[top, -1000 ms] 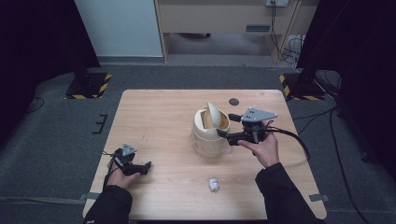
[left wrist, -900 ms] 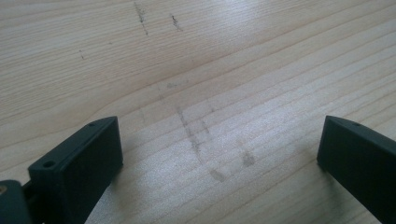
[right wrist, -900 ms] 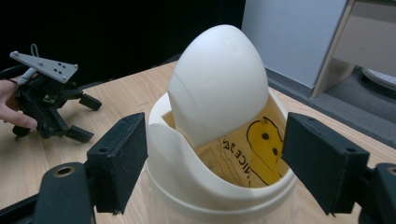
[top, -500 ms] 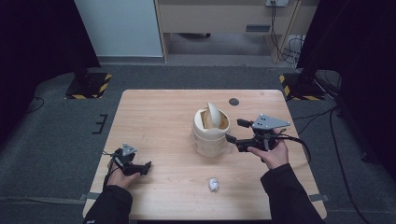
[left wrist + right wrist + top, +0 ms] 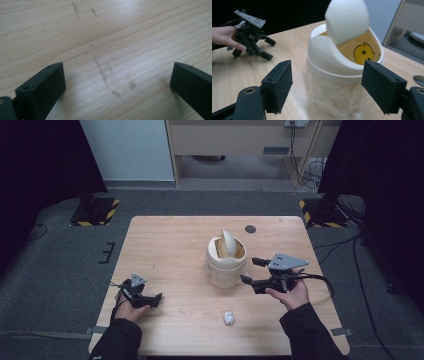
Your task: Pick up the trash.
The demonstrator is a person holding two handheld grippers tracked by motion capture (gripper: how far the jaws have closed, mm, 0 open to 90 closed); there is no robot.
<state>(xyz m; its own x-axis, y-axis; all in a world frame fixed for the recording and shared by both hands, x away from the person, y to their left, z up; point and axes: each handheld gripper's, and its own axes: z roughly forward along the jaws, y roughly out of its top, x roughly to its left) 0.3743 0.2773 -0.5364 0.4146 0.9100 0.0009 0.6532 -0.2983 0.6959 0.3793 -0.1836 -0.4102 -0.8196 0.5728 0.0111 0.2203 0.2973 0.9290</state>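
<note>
Light wooden worktop (image 5: 175, 245), seen from the high view. A small cream plastic bin with a swing lid (image 5: 226, 261) stands just right of the worktop centre. Its lid (image 5: 347, 20) is tipped up on edge, so I can see a yellow inner face through the opening. A thin clear plastic liner (image 5: 332, 96) wraps the bin body, wrinkled, visible in the right gripper view.

Right tool (image 5: 251, 271): I hold it at about 3 o'clock from the bin, jaws pointing toward the bin wall. Jaws spread wide, nothing between them. They sit just beside the bin, apart from it. In the right gripper view the bin sits between and beyond the two black jaws. The grey three-cornered plate (image 5: 286, 262) on top faces up.

Left tool (image 5: 156, 298): at about 8 o'clock from the bin, well apart from it, low over the worktop near the front left edge. Jaws spread wide, pinching nothing; the left gripper view shows bare scuffed wood grain between them.

A small crumpled white paper ball (image 5: 228, 318) lies on the worktop at about 6 o'clock from the bin, near the front edge, touched by neither tool.

A dark round disc (image 5: 250, 229) is set in the worktop at about 1 o'clock from the bin, near the far edge.
</note>
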